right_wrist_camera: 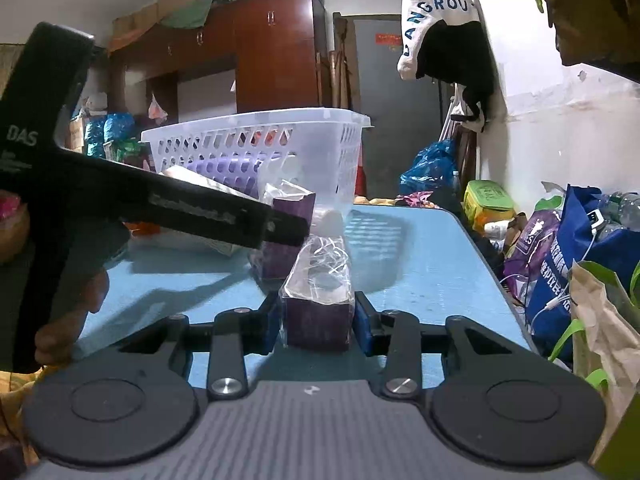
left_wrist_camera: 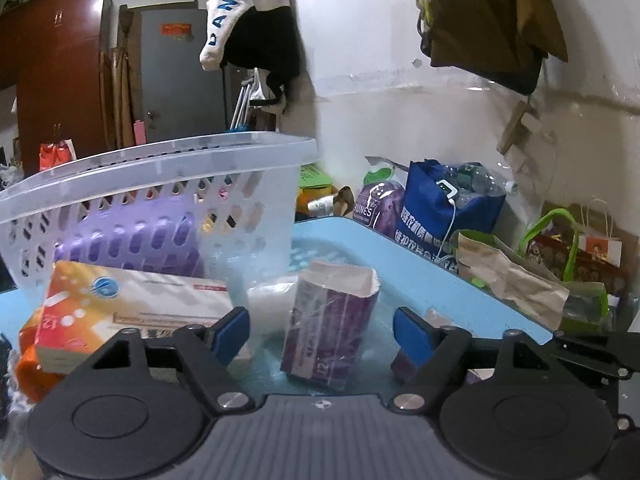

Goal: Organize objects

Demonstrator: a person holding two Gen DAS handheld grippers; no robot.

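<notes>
In the left wrist view my left gripper (left_wrist_camera: 322,334) is open, its blue pads on either side of an upright purple box (left_wrist_camera: 326,320) wrapped in clear film on the blue table (left_wrist_camera: 420,264). An orange and white box (left_wrist_camera: 120,312) lies to its left. A clear plastic basket (left_wrist_camera: 152,208) with a purple item inside stands behind. In the right wrist view my right gripper (right_wrist_camera: 318,322) is shut on another purple film-wrapped box (right_wrist_camera: 320,304) resting on the table (right_wrist_camera: 420,256). The left gripper's black body (right_wrist_camera: 132,204) crosses the left side, reaching the first purple box (right_wrist_camera: 288,216).
Bags crowd the table's right edge: a blue bag (left_wrist_camera: 440,208), a brown paper bag (left_wrist_camera: 508,276) and a purple pouch (left_wrist_camera: 376,204). A white roll (left_wrist_camera: 268,300) lies behind the boxes. Clothes hang on the wall above. A wardrobe (right_wrist_camera: 272,48) stands far back.
</notes>
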